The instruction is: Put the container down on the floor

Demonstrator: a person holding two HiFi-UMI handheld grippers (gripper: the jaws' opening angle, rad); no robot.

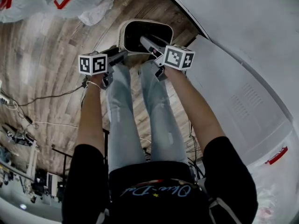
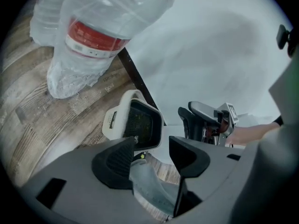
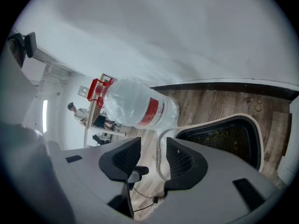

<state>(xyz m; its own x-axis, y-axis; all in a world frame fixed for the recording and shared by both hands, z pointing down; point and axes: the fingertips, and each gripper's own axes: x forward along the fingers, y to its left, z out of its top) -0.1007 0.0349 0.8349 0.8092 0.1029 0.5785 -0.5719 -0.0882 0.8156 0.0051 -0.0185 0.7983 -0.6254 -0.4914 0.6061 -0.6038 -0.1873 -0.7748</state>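
Observation:
The container (image 1: 122, 34) is a cream bin with a dark mesh inside. It stands on the wooden floor by the wall, just past the person's feet. My left gripper (image 1: 122, 55) is at its near left corner, jaws wide open. In the left gripper view the container (image 2: 114, 120) lies beyond the left jaw, with nothing between the pads of that gripper (image 2: 152, 146). My right gripper (image 1: 145, 43) reaches over the bin's opening. In the right gripper view the container's rim (image 3: 210, 120) runs through the gap of this gripper (image 3: 153, 148), and neither pad presses on it.
A large water jug (image 2: 93, 27) wrapped in clear plastic stands on the floor to the left of the bin. A white wall (image 1: 243, 27) runs along the right. Cables (image 1: 51, 97) trail over the floor at the left. The person's legs (image 1: 140, 115) are directly below the grippers.

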